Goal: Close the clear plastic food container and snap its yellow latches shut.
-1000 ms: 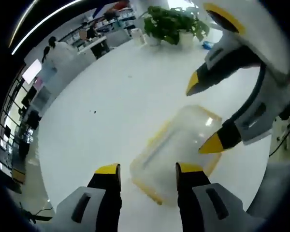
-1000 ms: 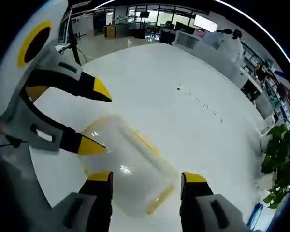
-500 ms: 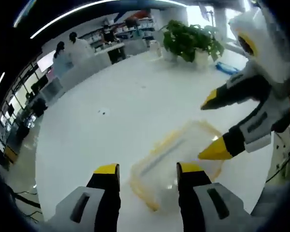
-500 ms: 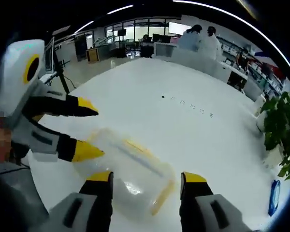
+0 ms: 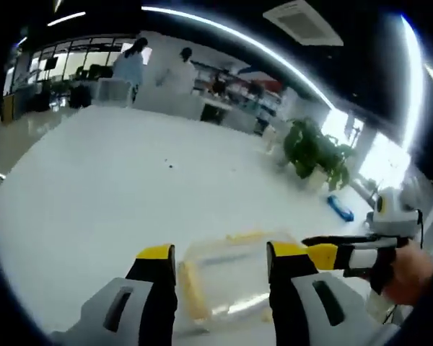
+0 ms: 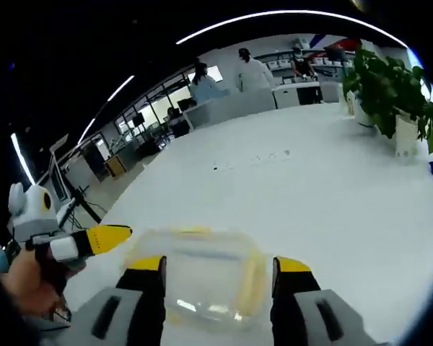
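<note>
At the bottom of the left gripper view, the left gripper [image 5: 213, 252] stands with its two yellow-tipped jaws spread apart, and the container [image 5: 227, 277] lies on the white table [image 5: 115, 187] just beyond them, low in the frame and framed by the gap. Its clear lid seems to sit on top, though the blur makes it hard to say whether it is fully seated. Yellow latches [image 5: 187, 288] run along its edges. To the lower right, the right gripper [image 5: 361, 256] comes in from the side, held by a hand [image 5: 411, 270]; it appears side-on, so I cannot tell how its jaws stand from here.

Low in the right gripper view, the right gripper [image 6: 220, 263] has its jaws spread wide with the container [image 6: 202, 277] between and just past the tips. At lower left the left gripper [image 6: 94, 241] points toward the container, close beside it. Farther off, a potted plant [image 6: 390, 86] stands at the upper right on the table [image 6: 310, 180], and people in white coats [image 6: 252, 72] stand at a counter behind it.
</note>
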Action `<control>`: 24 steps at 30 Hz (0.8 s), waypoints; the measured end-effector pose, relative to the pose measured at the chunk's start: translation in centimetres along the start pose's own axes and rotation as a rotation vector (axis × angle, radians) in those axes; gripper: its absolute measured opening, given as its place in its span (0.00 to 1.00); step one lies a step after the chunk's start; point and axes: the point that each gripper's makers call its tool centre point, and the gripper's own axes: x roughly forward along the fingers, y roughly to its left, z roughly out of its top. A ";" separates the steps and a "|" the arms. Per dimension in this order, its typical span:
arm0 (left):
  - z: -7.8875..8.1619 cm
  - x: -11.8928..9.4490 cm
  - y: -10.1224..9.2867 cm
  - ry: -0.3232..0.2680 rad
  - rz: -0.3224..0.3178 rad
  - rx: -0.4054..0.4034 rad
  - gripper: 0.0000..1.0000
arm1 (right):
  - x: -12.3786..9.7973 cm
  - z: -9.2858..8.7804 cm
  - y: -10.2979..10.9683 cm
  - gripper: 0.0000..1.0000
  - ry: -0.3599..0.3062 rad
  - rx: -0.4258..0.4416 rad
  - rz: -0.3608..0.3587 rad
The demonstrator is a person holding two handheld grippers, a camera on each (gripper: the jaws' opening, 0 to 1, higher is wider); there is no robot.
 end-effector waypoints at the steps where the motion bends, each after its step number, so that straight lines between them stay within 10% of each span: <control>1: -0.4 0.0 0.1 0.005 -0.002 0.005 0.49 | 0.0 -0.2 -0.1 0.57 0.002 -0.005 -0.006; 12: -3.3 0.4 0.1 0.112 -0.007 -0.002 0.39 | 0.4 -1.8 0.2 0.50 0.080 -0.045 0.007; 17: -4.3 0.2 0.6 0.147 0.027 0.111 0.36 | 0.4 -1.9 0.0 0.50 0.057 -0.043 -0.008; 24: -4.2 0.5 0.2 0.128 0.018 0.047 0.32 | 0.4 -2.0 0.2 0.47 0.016 -0.017 0.003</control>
